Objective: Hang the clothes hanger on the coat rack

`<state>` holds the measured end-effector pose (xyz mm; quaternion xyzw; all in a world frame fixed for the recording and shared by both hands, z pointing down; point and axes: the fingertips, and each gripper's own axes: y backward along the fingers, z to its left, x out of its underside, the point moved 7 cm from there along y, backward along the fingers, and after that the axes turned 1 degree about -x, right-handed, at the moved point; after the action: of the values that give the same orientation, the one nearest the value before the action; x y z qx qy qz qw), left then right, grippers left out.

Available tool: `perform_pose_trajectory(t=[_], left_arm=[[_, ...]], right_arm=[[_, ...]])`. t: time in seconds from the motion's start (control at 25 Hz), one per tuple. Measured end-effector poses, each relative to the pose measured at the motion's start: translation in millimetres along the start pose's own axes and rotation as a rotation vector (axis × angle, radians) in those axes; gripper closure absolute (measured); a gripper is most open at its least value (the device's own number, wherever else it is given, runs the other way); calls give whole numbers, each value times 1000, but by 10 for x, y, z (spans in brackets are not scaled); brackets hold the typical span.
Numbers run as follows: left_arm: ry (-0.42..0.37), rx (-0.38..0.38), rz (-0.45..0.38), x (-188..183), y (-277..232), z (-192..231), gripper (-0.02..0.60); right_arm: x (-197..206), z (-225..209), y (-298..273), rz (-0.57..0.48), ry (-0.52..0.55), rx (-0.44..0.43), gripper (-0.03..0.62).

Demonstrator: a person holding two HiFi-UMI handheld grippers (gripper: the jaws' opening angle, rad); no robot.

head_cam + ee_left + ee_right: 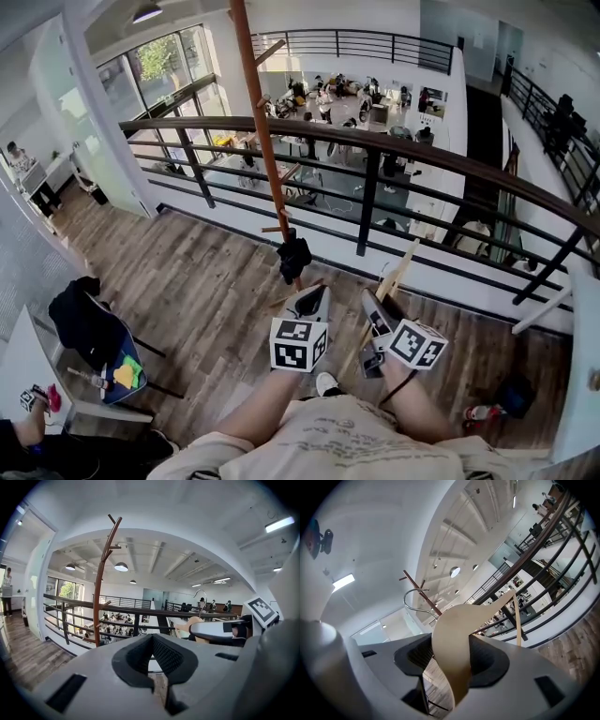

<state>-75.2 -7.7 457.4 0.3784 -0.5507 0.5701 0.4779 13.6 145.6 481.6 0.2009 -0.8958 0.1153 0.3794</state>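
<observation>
A tall brown coat rack [267,150] stands by the railing, with a black item [293,255] hanging low on its pole. My right gripper [375,319] is shut on a pale wooden clothes hanger [398,275], to the right of the pole and below its pegs. In the right gripper view the hanger [454,634] runs up between the jaws of my right gripper [452,653], and its metal hook [415,599] curves near a rack branch [417,585]. My left gripper [309,298] is shut on nothing, beside the right one. The left gripper view shows the rack [97,597] and the hanger's hook [201,592].
A dark curved railing [375,141] runs behind the rack, with an open lower floor beyond it. A black chair with clothing [89,328] stands at the left on the wooden floor. A person's hand [33,412] is at the lower left. A red shoe [478,412] lies at the right.
</observation>
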Motion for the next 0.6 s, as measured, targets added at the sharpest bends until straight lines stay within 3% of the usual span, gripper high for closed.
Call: perform_pose_trajectory(t=[0.6], left_arm=[[5, -25, -28, -444, -929, 535, 577]], right_arm=[[-521, -297, -1057, 19, 16, -37, 377]])
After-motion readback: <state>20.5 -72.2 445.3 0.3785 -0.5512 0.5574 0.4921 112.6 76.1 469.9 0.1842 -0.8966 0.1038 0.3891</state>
